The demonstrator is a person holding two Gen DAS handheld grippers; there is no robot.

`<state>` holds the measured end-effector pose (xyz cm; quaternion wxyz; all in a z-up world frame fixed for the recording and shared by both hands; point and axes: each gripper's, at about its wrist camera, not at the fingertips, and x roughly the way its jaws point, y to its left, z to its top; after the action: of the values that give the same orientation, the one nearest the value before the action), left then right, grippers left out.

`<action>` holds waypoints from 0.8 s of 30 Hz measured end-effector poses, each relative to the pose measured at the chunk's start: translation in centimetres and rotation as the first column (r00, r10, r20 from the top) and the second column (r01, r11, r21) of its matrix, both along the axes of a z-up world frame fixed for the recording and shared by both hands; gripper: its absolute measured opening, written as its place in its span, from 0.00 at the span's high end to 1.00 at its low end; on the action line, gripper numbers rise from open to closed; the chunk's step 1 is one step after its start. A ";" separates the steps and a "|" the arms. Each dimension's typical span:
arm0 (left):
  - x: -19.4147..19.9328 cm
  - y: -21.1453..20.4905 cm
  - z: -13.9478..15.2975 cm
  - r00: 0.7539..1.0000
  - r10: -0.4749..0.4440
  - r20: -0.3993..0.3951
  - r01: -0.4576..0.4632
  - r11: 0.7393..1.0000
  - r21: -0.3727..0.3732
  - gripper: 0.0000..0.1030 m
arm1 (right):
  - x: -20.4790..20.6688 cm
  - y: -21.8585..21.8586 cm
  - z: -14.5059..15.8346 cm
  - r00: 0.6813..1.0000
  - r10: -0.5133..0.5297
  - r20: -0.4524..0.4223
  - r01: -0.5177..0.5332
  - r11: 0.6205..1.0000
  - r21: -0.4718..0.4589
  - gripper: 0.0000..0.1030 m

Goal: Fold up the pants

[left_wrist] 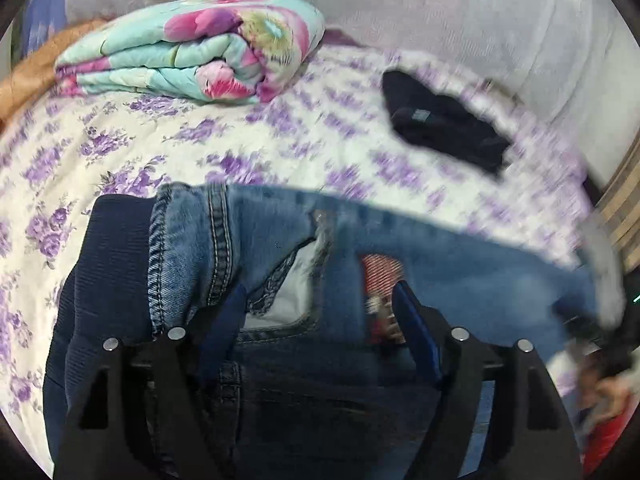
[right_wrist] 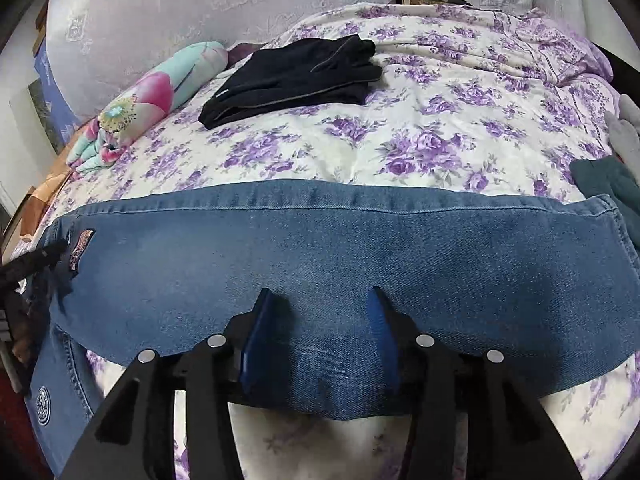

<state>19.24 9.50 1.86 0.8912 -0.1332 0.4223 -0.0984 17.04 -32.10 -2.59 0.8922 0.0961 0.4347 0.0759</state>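
Note:
Blue jeans (right_wrist: 320, 240) lie across the flowered bedspread as one long flat band. Their waist end is at the left, with a red patch (right_wrist: 82, 248), and the hem is at the right. My right gripper (right_wrist: 319, 289) is open over the middle of the leg, its blue pads (right_wrist: 256, 332) apart and pressing nothing. In the left wrist view the waist of the jeans (left_wrist: 280, 272) shows a pocket lining and the red patch (left_wrist: 382, 276). My left gripper (left_wrist: 320, 286) is wide open over it, the denim lying beneath and between the fingers.
A dark navy ribbed garment (left_wrist: 100, 280) lies beside the waist. Folded black clothing (right_wrist: 292, 76) and a folded pink-and-turquoise quilt (right_wrist: 152, 96) rest farther back on the bedspread (right_wrist: 440, 132). A teal garment (right_wrist: 608, 188) sits at the right edge. Pale cushions (right_wrist: 180, 0) back the bed.

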 end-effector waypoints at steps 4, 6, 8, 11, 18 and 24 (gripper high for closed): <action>0.3 3.4 4.1 0.992 0.074 0.101 -0.076 0.997 0.015 0.13 | -0.3 1.2 0.9 0.999 -0.021 0.039 0.024 0.998 -0.062 0.40; 0.9 4.7 4.9 0.986 0.106 0.126 -0.118 0.989 0.091 0.10 | -0.2 3.6 3.1 0.995 0.037 0.093 -0.031 0.997 -0.067 0.35; 2.0 6.2 4.2 0.987 0.128 0.101 -0.138 0.985 0.104 0.10 | 0.2 6.0 4.7 0.988 0.096 0.121 -0.092 0.995 -0.034 0.29; 3.6 7.7 0.3 0.992 0.127 0.012 -0.128 0.992 0.024 0.10 | 1.8 9.4 4.9 0.981 0.159 0.111 -0.159 0.987 -0.011 0.18; 4.5 8.0 -2.2 0.992 0.101 -0.069 -0.102 0.995 -0.001 0.13 | 4.4 12.9 0.7 0.979 0.205 0.010 -0.203 0.973 -0.109 0.05; 2.0 6.7 0.9 0.991 0.089 0.097 -0.095 0.993 0.065 0.13 | 1.2 10.8 4.0 0.954 0.184 0.235 -0.197 0.980 0.031 0.05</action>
<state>21.24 16.18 2.80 0.9179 -0.1165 0.3763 -0.0486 18.25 -21.28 1.38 0.9222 0.0686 0.3332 0.1840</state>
